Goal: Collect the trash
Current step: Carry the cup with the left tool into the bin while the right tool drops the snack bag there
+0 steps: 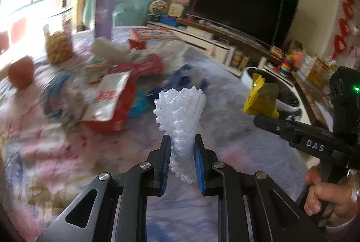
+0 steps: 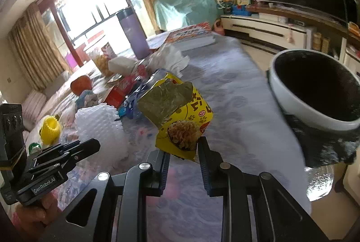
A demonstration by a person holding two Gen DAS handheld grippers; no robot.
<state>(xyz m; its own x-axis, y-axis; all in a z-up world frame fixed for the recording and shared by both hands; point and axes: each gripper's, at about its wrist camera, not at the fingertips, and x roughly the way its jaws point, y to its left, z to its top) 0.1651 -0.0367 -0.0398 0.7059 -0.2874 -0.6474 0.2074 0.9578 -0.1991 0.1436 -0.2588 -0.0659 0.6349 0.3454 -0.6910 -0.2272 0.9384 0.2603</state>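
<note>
Btwn L gripper (image 1: 181, 149) pads: foam net (image 1: 180, 111)

foam net (image 1: 180, 116): white, knobbly, upright, pinched in the left claw (image 1: 181, 160);
snack bag (image 2: 180, 116): yellow, torn open, held up in the right claw (image 2: 183, 158)

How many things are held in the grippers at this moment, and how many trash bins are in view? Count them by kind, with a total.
White foam net sleeve, held in left gripper: 1
Yellow torn snack wrapper, held in right gripper: 1
White round trash bin with black liner: 1
Total: 3
</note>
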